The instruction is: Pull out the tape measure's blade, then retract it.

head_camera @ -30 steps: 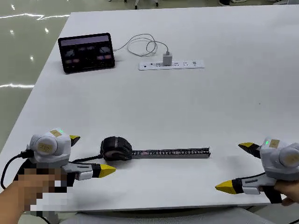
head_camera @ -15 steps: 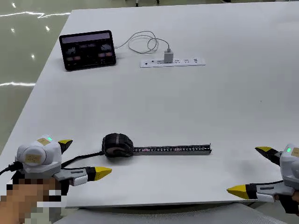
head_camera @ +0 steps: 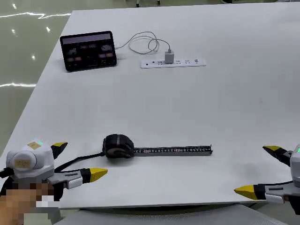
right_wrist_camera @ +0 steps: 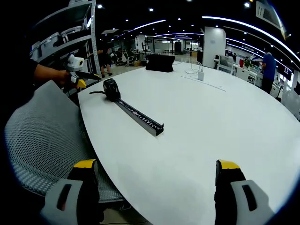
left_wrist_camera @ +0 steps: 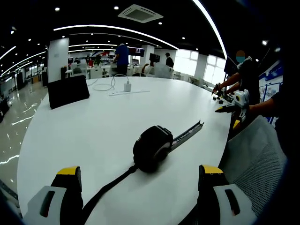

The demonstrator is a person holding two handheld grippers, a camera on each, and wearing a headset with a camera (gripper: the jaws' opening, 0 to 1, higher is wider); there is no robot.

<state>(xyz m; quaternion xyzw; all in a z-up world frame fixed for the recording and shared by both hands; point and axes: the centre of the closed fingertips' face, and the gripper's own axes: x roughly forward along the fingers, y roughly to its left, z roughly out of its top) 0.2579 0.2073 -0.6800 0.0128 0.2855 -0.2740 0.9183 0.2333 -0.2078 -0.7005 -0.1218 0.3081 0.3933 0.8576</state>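
At the near left edge of the white tabletop point(head_camera: 187, 108), the white left gripper point(head_camera: 79, 159) with yellow-tipped jaws is spread wide and grasps nothing. Just to its right lies the black round-cased tape measure point(head_camera: 118, 146), its thin black strap point(left_wrist_camera: 112, 183) trailing towards those jaws. The dark graduated blade point(head_camera: 173, 150) lies extended flat along the table, running rightward. Well apart from the blade's end, the matching right gripper point(head_camera: 258, 169) is likewise spread wide and empty.
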